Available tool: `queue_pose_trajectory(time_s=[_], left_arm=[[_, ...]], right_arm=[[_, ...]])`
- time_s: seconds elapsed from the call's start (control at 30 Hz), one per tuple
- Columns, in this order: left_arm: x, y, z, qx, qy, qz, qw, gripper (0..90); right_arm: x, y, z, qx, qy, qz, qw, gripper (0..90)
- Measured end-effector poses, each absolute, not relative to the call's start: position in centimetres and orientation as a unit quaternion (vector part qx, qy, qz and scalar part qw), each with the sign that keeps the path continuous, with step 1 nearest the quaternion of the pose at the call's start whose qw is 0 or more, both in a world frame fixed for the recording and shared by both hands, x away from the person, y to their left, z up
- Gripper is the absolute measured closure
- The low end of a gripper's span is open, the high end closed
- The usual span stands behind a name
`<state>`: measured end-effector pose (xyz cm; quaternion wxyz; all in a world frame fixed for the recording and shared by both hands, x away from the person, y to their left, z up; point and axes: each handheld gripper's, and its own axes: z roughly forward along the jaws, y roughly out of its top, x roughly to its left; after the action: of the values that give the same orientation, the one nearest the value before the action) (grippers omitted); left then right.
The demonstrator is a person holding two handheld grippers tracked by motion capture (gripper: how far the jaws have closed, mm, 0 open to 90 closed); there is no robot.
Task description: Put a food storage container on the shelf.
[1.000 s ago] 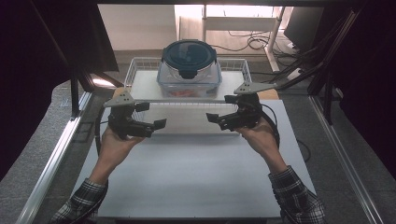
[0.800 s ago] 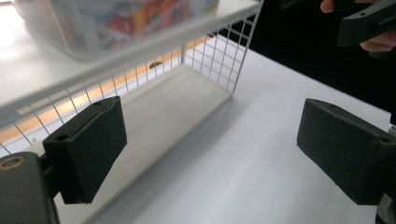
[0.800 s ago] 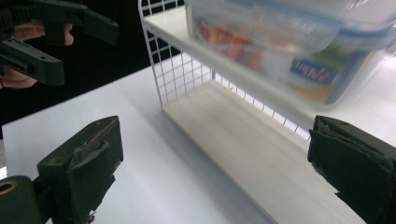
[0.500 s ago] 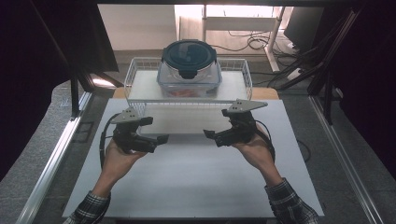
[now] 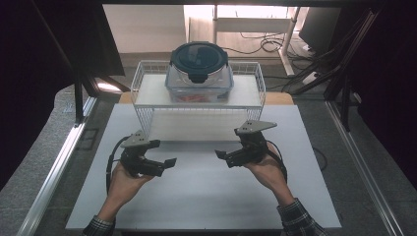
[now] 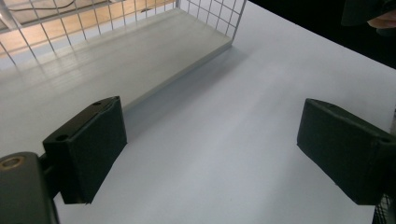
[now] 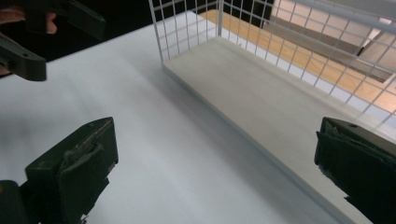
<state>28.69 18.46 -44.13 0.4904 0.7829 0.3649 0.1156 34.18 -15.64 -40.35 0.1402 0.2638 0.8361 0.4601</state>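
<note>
Left gripper (image 5: 164, 163), right gripper (image 5: 222, 156): fingers apart, empty, hovering low above white desk (image 5: 206, 201). Clear plastic container with dark round lid (image 5: 199, 69): atop white wire-mesh shelf rack (image 5: 147, 93), well apart from grippers. Risk: uneven two-sided grasp tilts container; fingers snag rack wire rim during reach.

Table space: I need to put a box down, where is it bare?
The white table is bare between the left gripper and right gripper. The wire rack top is free beside the lidded container; its middle is crowded.
</note>
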Motion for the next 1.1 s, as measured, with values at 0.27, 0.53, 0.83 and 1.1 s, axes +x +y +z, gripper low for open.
queue_pose_trajectory(time_s=[0.27, 0.53, 0.83, 1.1], left_arm=[[27.4, 19.0, -46.0, 0.783, 0.379, 0.096, 0.484, 7.9], [25.9, 19.5, -46.8, 0.779, 0.385, 0.102, 0.484, 7.7], [24.7, 19.5, -48.7, 0.784, 0.393, 0.095, 0.470, 7.3], [23.7, 19.4, -49.7, 0.791, 0.393, 0.093, 0.459, 7.2]], right_arm=[[33.0, -16.3, -42.2, 0.270, 0.841, 0.449, 0.134, 0.0], [31.9, -16.5, -43.4, 0.266, 0.851, 0.435, 0.127, 0.0], [30.2, -17.7, -44.6, 0.279, 0.844, 0.444, 0.114, 0.0], [29.4, -19.2, -46.1, 0.296, 0.838, 0.443, 0.116, 0.0]])
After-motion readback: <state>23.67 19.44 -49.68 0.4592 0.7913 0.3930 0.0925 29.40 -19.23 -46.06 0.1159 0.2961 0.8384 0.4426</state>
